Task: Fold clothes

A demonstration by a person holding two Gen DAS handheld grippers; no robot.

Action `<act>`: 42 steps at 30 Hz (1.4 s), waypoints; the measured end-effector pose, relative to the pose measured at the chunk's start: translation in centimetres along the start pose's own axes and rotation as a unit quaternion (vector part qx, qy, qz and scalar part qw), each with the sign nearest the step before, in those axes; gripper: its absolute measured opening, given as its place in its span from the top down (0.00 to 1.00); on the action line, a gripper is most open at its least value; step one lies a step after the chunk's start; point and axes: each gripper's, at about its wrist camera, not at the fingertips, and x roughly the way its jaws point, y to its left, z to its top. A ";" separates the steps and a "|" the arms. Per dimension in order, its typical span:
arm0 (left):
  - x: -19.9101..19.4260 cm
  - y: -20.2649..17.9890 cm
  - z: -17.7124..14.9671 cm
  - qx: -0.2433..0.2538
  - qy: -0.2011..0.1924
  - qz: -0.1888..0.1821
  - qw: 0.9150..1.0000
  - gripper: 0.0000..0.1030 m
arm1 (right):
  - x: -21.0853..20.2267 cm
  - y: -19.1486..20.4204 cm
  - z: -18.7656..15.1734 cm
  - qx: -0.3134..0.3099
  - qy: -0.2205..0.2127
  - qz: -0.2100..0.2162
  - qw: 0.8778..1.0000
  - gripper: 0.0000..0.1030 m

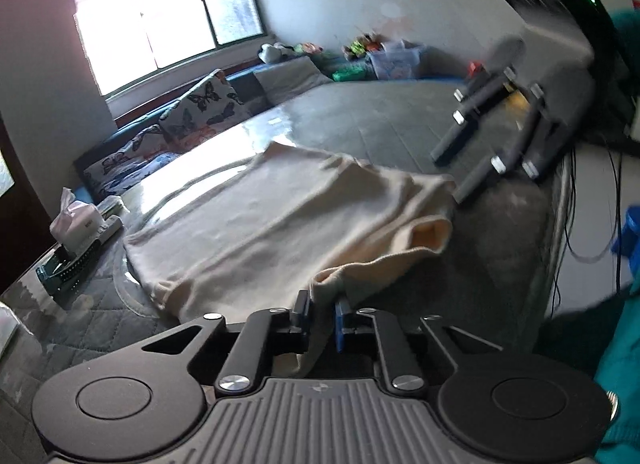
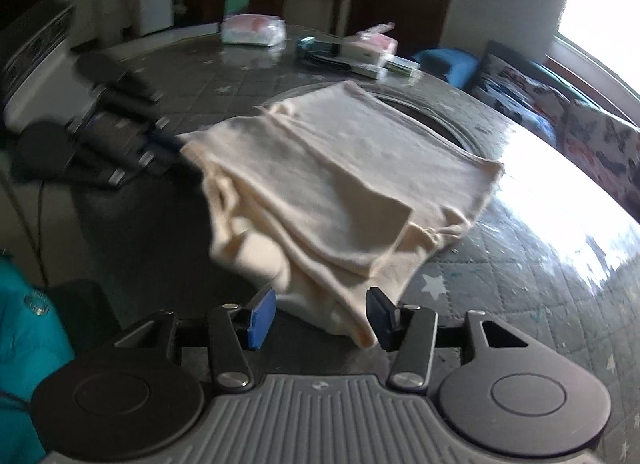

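Left wrist view: my left tongs (image 1: 320,316) are pinching the cream garment (image 1: 256,224), my right tongs (image 2: 322,314) gaping beside its folded layers; next calls for carrying this edge across.

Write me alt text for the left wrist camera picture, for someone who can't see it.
The left gripper pinches a corner of a cream garment that lies partly folded on a dark quilted table. The right gripper hangs open and blurred above the garment's far edge. A tissue box sits at the table's left, and a bright window lights the room behind.
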 end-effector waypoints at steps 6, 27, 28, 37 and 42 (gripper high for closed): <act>0.9 2.5 1.6 -0.052 -0.008 -0.005 0.999 0.90 | 1.1 1.2 0.7 -0.043 -0.030 0.003 0.999 0.46; -0.4 2.9 -1.1 -0.031 0.009 0.026 0.999 0.72 | 4.2 -2.8 4.8 0.071 -0.051 0.039 0.995 0.89; -0.4 2.8 -1.2 -0.025 0.009 0.031 0.999 0.72 | 4.2 -2.8 4.9 0.073 -0.052 0.037 0.995 0.89; -0.6 1.4 -2.7 0.026 0.005 0.072 0.997 0.89 | 3.4 -2.0 4.2 0.080 -0.070 0.018 0.994 0.91; -2.6 1.9 -1.8 -0.002 -0.022 0.062 0.998 0.92 | 1.7 -1.7 3.9 0.079 -0.089 0.014 0.993 0.91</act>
